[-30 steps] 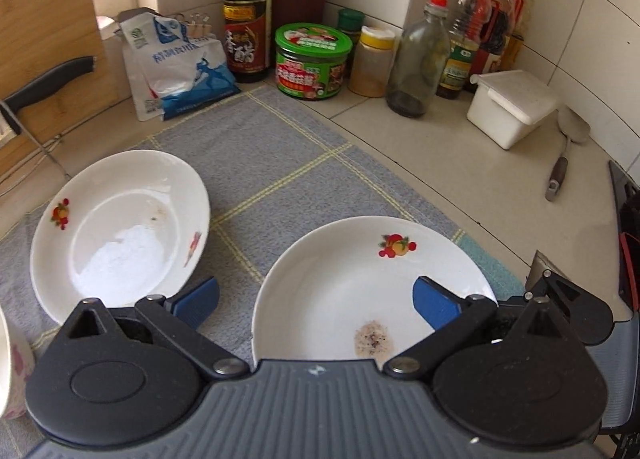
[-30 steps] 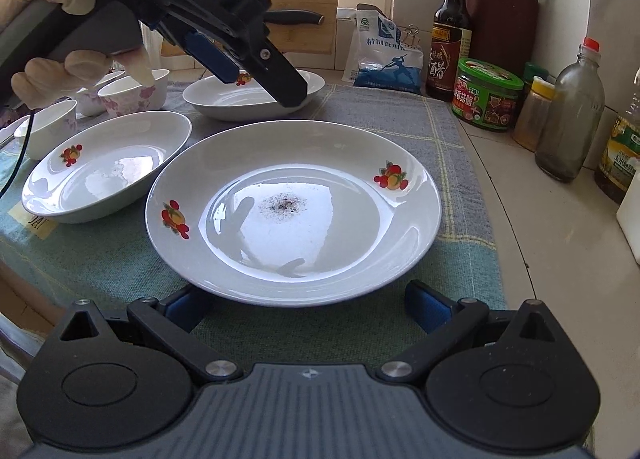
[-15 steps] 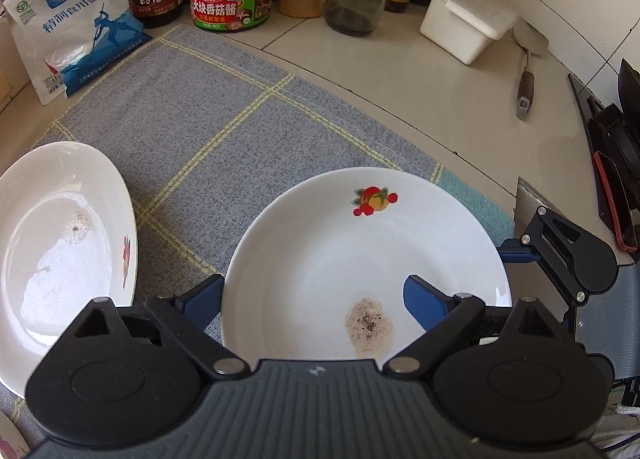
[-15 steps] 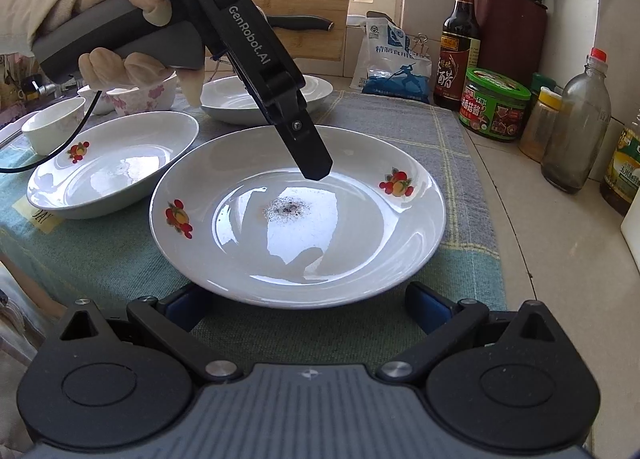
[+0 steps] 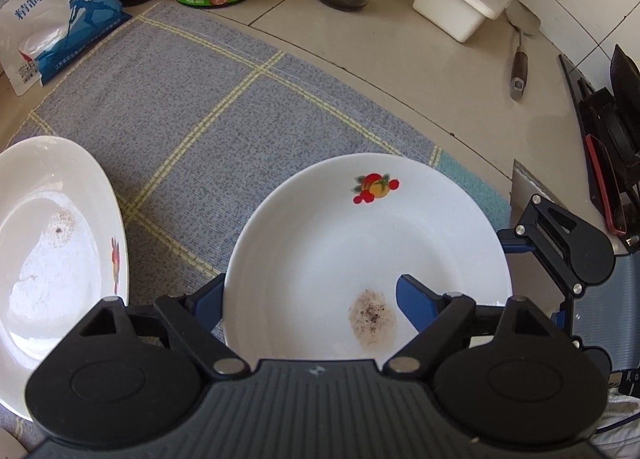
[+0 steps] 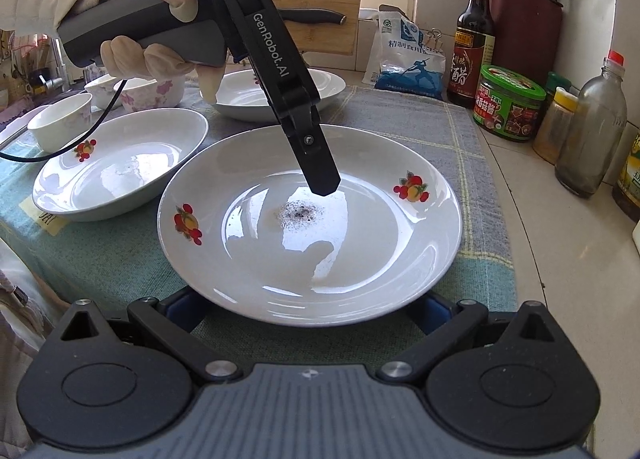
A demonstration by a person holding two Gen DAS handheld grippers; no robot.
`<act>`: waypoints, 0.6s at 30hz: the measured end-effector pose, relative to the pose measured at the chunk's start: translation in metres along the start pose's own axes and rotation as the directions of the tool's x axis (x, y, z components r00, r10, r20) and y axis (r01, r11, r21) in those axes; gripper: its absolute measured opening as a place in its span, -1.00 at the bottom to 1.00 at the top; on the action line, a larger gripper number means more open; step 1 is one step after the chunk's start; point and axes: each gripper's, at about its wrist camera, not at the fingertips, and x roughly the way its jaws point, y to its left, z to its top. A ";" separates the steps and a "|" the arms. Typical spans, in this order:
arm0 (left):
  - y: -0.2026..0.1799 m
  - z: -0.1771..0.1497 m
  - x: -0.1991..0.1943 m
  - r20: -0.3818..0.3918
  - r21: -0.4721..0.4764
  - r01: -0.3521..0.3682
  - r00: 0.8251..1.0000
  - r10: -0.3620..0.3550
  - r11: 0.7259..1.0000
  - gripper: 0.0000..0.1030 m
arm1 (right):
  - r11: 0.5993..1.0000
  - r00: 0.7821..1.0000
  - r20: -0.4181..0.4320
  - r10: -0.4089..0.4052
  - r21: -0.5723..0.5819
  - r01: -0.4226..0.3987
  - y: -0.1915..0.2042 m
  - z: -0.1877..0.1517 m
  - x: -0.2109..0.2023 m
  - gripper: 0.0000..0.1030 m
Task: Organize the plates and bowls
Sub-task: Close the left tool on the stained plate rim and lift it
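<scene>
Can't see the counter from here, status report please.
Left gripper open, straddling plate rim. Right gripper open at near edge. Plate flat on cloth, ungripped. Second plate close beside.

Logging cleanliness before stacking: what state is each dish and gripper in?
Front white fruit-print plate: flat on cloth, peppery stain in centre.
Left white plate: upright, faint residue.
Far white plate: upright, partly hidden.
Left gripper: open, straddling front plate's rim.
Right gripper: open, empty.

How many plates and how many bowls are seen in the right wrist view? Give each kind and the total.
Plates: 3
Bowls: 3
Total: 6
</scene>
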 end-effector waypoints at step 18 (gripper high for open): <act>0.005 0.026 -0.011 0.073 0.026 -0.006 0.997 0.004 1.000 0.68 | 0.999 0.999 -0.009 -0.045 -0.032 0.044 -0.015 0.025 0.004 1.00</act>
